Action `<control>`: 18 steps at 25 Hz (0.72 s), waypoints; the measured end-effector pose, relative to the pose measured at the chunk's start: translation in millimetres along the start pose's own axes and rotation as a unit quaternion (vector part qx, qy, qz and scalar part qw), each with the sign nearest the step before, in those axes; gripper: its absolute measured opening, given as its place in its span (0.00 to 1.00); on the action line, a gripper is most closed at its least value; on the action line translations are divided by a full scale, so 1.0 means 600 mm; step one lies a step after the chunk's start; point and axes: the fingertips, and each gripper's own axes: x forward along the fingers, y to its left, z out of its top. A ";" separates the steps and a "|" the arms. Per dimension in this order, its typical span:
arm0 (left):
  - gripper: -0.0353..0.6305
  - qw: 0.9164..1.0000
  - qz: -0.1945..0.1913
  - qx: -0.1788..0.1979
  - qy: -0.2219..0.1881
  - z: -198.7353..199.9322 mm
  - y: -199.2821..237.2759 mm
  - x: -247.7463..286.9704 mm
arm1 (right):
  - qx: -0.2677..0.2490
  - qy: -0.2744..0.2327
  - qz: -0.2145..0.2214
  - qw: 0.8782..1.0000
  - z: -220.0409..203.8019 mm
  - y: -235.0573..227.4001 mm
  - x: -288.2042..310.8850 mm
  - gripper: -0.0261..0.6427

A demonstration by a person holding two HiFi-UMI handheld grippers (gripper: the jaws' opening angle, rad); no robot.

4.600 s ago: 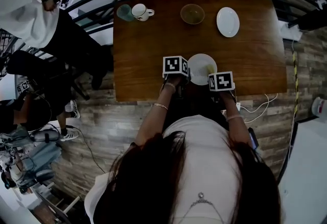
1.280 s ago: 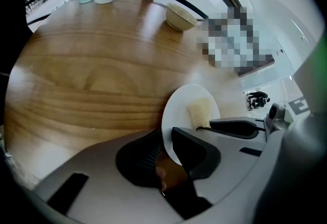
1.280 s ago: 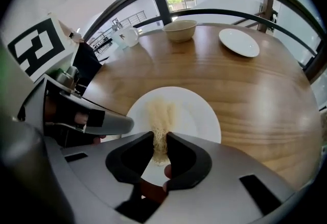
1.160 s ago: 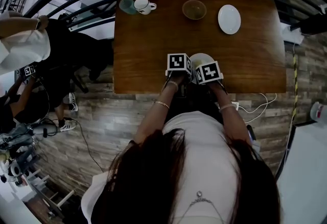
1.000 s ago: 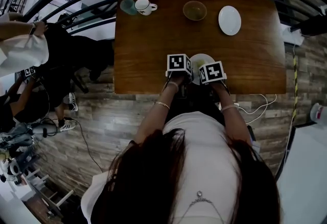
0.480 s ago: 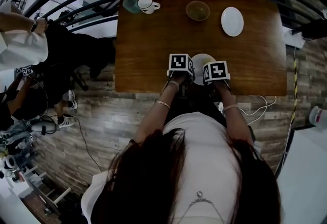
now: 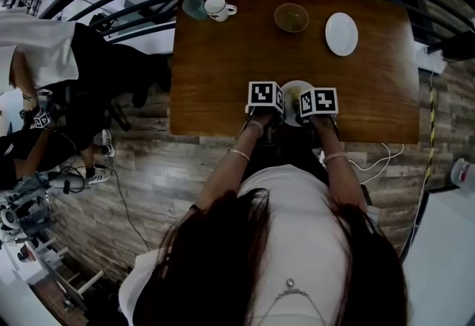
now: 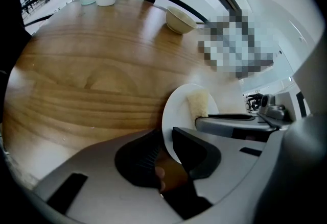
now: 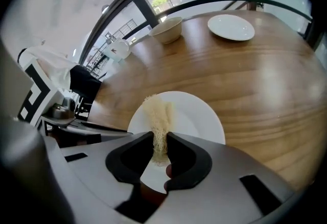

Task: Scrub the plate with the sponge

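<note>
- Left gripper view: the left gripper (image 8: 166, 139) is closed on the rim of the plate (image 8: 179, 110), probably to hold it steady on the table (image 8: 92, 75).
- Right gripper view: the right gripper (image 9: 159, 145) pinches the sponge (image 9: 157, 113), which lies on the plate, so it can rub the surface.

A rectangular brown wooden table (image 7: 223, 64). A round white plate (image 7: 295, 89) sits at its near edge, between the left gripper (image 8: 167, 139) and the right gripper (image 9: 160, 144). Well beyond them lie a second white plate (image 7: 341, 33) to the far right, a beige bowl (image 7: 291, 18) ahead, and a white mug (image 7: 218, 7) beside a pale green tumbler (image 7: 194, 7) to the far left.
</note>
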 end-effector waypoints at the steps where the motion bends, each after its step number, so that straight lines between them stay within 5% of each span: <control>1: 0.18 1.000 -0.001 0.000 -0.001 0.000 -0.001 0.001 | 0.005 -0.005 -0.011 1.000 0.002 -0.013 -0.006 0.18; 5: 0.18 1.000 -0.005 -0.002 0.000 -0.001 -0.003 0.000 | 0.020 -0.023 -0.060 0.998 0.014 -0.074 -0.038 0.18; 10: 0.18 1.000 -0.003 0.004 0.007 -0.003 -0.007 0.000 | 0.023 -0.025 -0.066 0.997 0.019 -0.074 -0.040 0.18; 14: 0.18 1.000 -0.002 0.008 0.009 -0.005 -0.009 0.000 | -0.009 -0.005 -0.039 0.999 0.017 -0.025 -0.012 0.18; 18: 0.18 1.000 -0.005 0.004 0.008 -0.004 -0.007 0.002 | -0.018 0.033 0.035 0.999 0.002 0.035 0.017 0.18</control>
